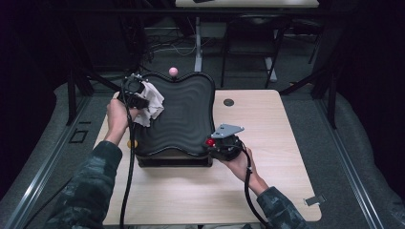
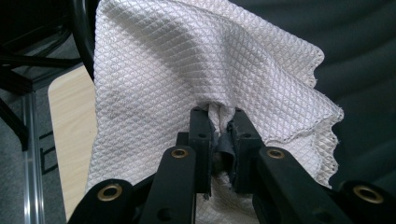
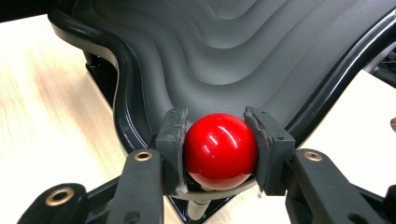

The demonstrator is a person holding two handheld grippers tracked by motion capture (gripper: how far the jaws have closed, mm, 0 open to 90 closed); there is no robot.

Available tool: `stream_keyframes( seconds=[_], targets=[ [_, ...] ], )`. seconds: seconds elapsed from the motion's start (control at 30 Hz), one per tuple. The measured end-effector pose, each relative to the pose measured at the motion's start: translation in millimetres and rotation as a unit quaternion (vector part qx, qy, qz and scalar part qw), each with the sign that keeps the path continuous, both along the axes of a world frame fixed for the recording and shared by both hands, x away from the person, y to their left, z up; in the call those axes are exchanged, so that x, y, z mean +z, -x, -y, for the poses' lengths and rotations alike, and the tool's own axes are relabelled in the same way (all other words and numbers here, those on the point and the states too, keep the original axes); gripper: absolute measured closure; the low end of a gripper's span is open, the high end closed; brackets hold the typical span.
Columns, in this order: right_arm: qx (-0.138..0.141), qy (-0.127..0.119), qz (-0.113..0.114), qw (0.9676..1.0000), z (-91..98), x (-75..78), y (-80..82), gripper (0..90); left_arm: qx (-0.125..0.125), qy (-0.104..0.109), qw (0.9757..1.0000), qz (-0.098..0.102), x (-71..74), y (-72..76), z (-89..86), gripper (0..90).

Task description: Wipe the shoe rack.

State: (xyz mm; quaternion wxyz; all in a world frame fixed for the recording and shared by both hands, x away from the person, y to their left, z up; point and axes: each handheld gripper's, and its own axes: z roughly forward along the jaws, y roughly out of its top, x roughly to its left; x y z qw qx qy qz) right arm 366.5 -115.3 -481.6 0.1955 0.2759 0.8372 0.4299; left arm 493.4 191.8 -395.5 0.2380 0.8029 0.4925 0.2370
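A black wavy board [image 1: 184,114] sits on a base on the wooden table [image 1: 277,143]. A white waffle-weave cloth [image 1: 152,102] hangs over the board's far left part, pinched in my left gripper [image 1: 138,101]. In the left gripper view the jaws are shut on a fold of the cloth [image 2: 205,60], gripper [image 2: 219,140]. My right gripper [image 1: 216,142] is at the board's near right corner, shut on a red ball knob [image 1: 210,142]. The right gripper view shows the red ball [image 3: 220,149] squeezed between the pads, gripper [image 3: 219,149], with the board's [image 3: 224,60] rippled surface behind.
A pink ball knob [image 1: 173,71] stands at the board's far edge and an orange knob [image 1: 134,143] at its near left. A round cable hole [image 1: 229,102] lies in the table to the right. A small clip [image 1: 315,200] rests at the table's near right corner.
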Motion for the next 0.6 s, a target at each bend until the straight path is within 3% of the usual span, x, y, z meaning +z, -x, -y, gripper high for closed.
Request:
stream_keyframes(
  seconds=[0.37,0.47,0.6],
  targets=[
    [0.002,-0.001,-0.001,1.0000,-0.6,-0.2,0.1,60.0,0.013,-0.007,0.9998,0.015,11.3,-22.8,9.1,81.9],
    [0.002,0.000,0.000,1.0000,-0.6,-0.2,0.1,60.0,0.015,-0.016,0.9995,0.025,12.8,-26.0,12.3,81.8],
    [0.002,0.001,0.001,1.0000,-0.6,-0.2,0.1,60.1,0.012,-0.005,0.9994,0.033,15.6,-31.1,15.5,81.8]
  ],
)
